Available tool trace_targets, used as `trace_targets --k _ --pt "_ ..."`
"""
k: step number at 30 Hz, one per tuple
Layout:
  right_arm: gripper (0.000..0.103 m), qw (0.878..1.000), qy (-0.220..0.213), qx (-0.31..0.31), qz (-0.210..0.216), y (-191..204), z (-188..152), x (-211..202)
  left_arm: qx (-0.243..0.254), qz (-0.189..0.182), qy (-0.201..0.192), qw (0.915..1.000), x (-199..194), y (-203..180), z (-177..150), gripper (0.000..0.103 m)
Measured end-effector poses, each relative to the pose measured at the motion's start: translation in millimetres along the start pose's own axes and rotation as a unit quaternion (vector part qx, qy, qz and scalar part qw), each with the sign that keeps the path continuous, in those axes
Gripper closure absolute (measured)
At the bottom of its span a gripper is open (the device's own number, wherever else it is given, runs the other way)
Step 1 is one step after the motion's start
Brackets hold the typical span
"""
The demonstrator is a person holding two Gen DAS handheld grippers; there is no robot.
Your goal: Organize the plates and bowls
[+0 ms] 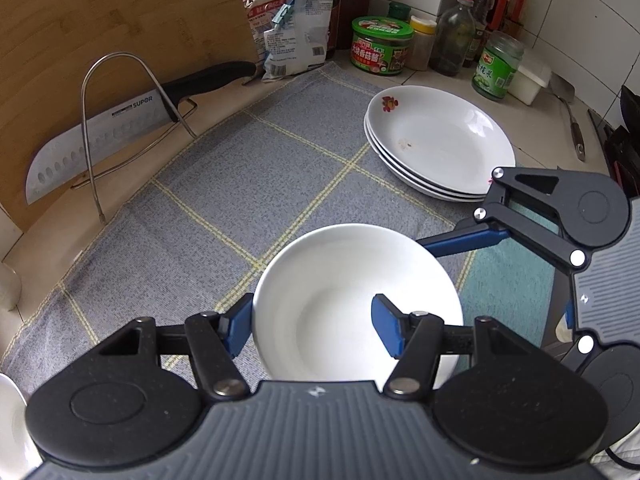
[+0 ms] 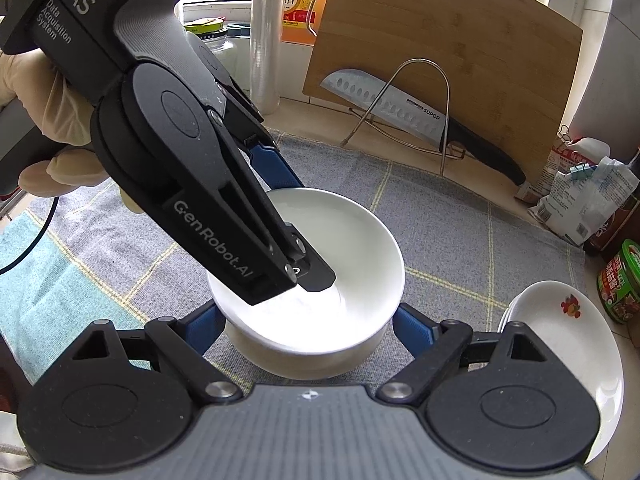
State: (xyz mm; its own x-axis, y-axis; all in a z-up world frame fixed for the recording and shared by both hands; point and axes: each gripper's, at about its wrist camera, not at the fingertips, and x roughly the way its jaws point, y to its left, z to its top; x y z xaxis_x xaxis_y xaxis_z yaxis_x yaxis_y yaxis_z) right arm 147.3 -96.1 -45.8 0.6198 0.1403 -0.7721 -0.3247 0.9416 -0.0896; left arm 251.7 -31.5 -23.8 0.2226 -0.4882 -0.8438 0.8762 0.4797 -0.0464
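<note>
Beige kitchen counter [image 1: 432,76], grey checked cloth [image 1: 248,168] spread over it, bamboo cutting board [image 1: 100,32] leaning behind, jars and bottles [image 1: 460,36] clustered at the wall

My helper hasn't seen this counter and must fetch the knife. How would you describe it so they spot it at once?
Find the big bamboo cutting board leaning upright behind the grey checked cloth. In front of it stands a bent wire rack, and the knife lies slanted through it against the board. It is the only blade there: broad steel with oval dimples, SUPOR lettering and a black handle.
</note>
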Motion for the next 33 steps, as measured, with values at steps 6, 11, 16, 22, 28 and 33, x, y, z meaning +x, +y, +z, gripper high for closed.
trace_targets --k 6,11,16,22,28,33 --pt "0.01 1.0 0.005 0.002 -0.003 0.2 -2.1 3.5 0.002 -0.004 0.0 1.0 2.5 0.4 -0.3 0.042" --pt "0.01 1.0 0.008 0.003 -0.002 0.1 -3.2 4.0 0.003 -0.005 0.003 1.0 5.2 0.4 -1.4 0.042" --pt "0.01 1.0 0.008 0.002 -0.001 0.1 -3.1 3.9 0.001 -0.005 0.005 1.0 7.3 1.4 -2.4 0.042" --pt "0.01 1.0 0.008 0.0 -0.001 -0.5 -2.0 4.1 0.0 -0.005 0.004 1.0 7.4 1.5 -1.8 0.042" --pt "0.009 1.0 0.007 0.001 0.002 -1.5 -2.1 5.0 -0.011 -0.015 -0.005 0.9998 7.7 3.4 -4.5 0.031" --pt "0.0 1.0 -0.013 -0.003 0.005 -0.1 -1.2 -3.4 -0.024 0.001 -0.034 0.9992 -3.3 5.8 -9.6 0.021"
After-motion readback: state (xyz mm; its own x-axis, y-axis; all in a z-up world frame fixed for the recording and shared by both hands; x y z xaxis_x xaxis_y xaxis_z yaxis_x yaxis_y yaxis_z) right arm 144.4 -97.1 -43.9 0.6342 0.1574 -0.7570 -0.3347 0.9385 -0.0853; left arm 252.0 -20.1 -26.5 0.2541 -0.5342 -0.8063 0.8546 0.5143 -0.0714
